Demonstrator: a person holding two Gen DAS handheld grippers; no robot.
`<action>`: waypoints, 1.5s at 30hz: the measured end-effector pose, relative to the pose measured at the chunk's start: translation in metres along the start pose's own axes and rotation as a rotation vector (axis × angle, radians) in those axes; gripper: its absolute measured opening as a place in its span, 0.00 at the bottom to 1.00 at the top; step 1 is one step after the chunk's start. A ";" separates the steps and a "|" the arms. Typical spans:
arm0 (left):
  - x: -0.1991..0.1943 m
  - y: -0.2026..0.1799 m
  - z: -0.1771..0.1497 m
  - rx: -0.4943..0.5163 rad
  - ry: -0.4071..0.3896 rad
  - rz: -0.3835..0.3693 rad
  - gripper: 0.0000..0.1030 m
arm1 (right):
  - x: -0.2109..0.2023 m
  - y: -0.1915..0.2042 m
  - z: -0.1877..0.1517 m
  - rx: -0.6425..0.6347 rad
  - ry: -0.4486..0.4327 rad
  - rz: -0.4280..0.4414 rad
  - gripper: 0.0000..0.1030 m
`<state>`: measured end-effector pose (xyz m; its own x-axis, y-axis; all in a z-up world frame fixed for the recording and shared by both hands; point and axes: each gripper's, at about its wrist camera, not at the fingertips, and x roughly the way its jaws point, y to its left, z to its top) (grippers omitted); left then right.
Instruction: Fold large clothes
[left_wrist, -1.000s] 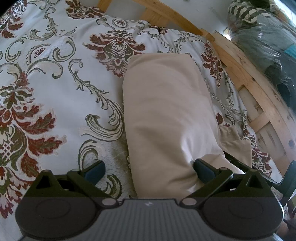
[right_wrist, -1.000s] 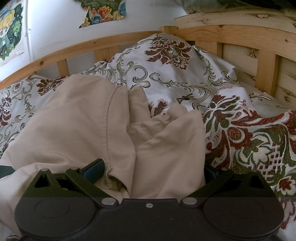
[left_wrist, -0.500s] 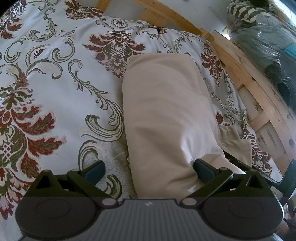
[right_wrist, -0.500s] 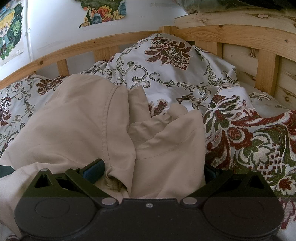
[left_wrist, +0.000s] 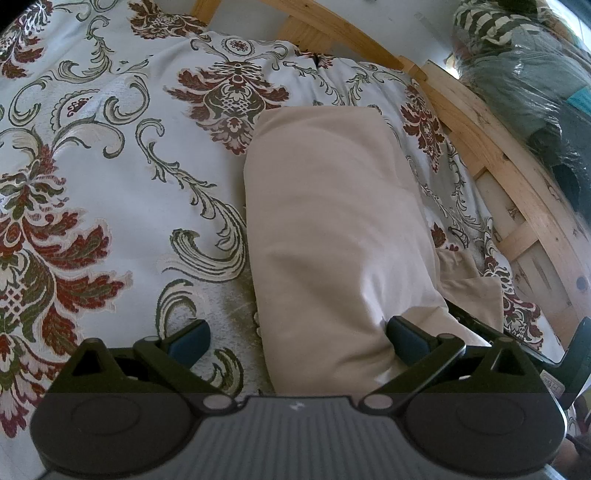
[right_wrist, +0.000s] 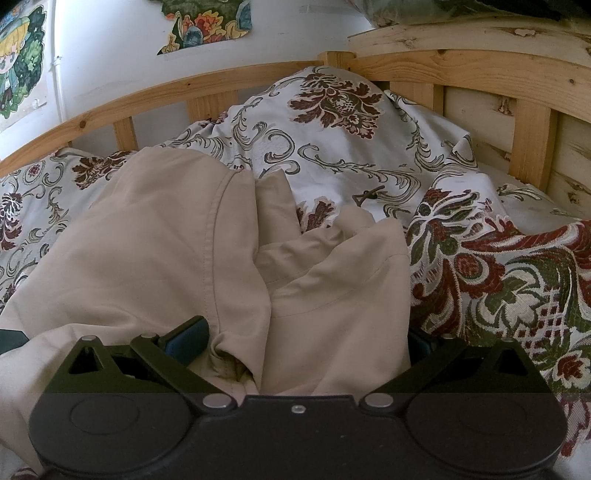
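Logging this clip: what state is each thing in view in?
Beige garment: folded lengthwise on bedspread, bunched at the near end.
Left gripper: open, straddling the garment's edge.
Right gripper: open, cloth between fingers.
Bedspread: spread, rumpled near the bed rail.

Left of the left gripper's (left_wrist: 297, 341) jaws, the patterned bedspread (left_wrist: 103, 177) lies flat and bare, giving open room to pass. Between and ahead of those jaws, a beige garment (left_wrist: 332, 221) fills the way. To their right, a wooden bed rail (left_wrist: 517, 192) closes the side. Ahead of the right gripper's (right_wrist: 303, 339) jaws, bunched beige cloth, a humped bedspread and a wooden headboard (right_wrist: 461, 70) block passage.
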<state>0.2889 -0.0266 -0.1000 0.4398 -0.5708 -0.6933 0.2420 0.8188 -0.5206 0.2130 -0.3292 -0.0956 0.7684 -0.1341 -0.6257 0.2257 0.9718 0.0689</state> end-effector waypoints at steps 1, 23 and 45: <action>0.000 0.000 0.000 0.000 0.000 0.000 1.00 | 0.000 0.000 0.000 0.000 0.000 0.000 0.99; 0.014 0.007 0.022 0.013 0.098 -0.091 0.99 | 0.000 -0.005 0.003 0.047 0.004 0.033 0.99; -0.047 -0.064 0.041 0.513 -0.094 0.156 0.48 | -0.029 0.066 0.022 0.024 -0.052 0.253 0.18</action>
<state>0.2882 -0.0496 -0.0142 0.5743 -0.4513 -0.6830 0.5482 0.8317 -0.0886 0.2186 -0.2659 -0.0562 0.8320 0.1023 -0.5452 0.0360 0.9708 0.2370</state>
